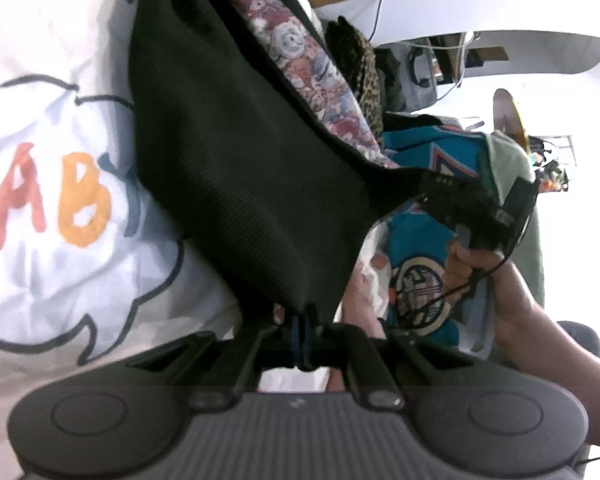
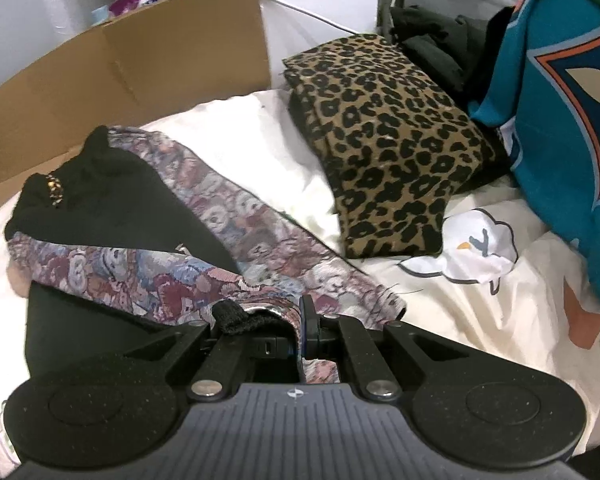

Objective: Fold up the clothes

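Observation:
A garment with a black lining (image 1: 240, 160) and a teddy-bear tapestry outer side (image 1: 300, 52) is stretched between both grippers above the bed. My left gripper (image 1: 302, 320) is shut on the black edge of this garment at the bottom centre. Seen from the left wrist, my right gripper (image 1: 428, 186) pinches the garment's far corner, with a hand (image 1: 484, 276) holding it. In the right wrist view the right gripper (image 2: 300, 320) is shut on the patterned hem, and the rest of the garment (image 2: 228, 236) trails away over the sheet.
The white bed sheet (image 1: 60, 240) carries a printed cloud with coloured letters. A folded leopard-print cloth (image 2: 388, 140) lies at the back, with dark clothes (image 2: 432, 40) behind it. A cardboard box (image 2: 140, 60) stands at the far left. A teal printed top (image 2: 560, 120) fills the right edge.

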Available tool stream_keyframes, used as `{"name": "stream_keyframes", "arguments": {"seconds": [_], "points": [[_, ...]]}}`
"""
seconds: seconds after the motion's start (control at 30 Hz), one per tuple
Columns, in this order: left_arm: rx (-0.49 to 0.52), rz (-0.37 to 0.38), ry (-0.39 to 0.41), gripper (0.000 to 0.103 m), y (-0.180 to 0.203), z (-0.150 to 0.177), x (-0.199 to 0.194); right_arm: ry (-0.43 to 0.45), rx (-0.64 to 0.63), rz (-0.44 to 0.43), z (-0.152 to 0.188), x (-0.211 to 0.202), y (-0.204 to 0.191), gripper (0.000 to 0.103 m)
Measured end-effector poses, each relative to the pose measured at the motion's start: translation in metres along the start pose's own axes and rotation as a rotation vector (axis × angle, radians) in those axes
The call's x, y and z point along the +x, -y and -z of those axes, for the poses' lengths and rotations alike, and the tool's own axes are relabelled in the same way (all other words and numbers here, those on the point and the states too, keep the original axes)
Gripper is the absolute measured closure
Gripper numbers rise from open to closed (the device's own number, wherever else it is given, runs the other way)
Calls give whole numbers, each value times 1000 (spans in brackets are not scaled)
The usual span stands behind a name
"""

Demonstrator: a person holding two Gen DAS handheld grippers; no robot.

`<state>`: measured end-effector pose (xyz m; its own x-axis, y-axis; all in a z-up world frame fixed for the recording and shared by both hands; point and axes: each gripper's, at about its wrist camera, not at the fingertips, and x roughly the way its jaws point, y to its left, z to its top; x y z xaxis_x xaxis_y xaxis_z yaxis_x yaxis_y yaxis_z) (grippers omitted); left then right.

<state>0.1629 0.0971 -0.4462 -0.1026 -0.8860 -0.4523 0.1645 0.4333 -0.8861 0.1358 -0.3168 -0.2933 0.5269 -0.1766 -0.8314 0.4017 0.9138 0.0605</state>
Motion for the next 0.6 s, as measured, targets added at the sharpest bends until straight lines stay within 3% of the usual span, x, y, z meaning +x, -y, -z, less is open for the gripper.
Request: {"name": "stream_keyframes", "arguments": {"seconds": [0.17,0.37,0.6], "points": [[-10,-70,-10,101,1,-5,12,-17,8,31,0,13,11,102],[-2,-45,-21,101,7,-11,25,-31,20,56,0,20,20,102],[-20,-96,-35,101,0,-13,40,-72,24,68,7,30,26,101]]}}
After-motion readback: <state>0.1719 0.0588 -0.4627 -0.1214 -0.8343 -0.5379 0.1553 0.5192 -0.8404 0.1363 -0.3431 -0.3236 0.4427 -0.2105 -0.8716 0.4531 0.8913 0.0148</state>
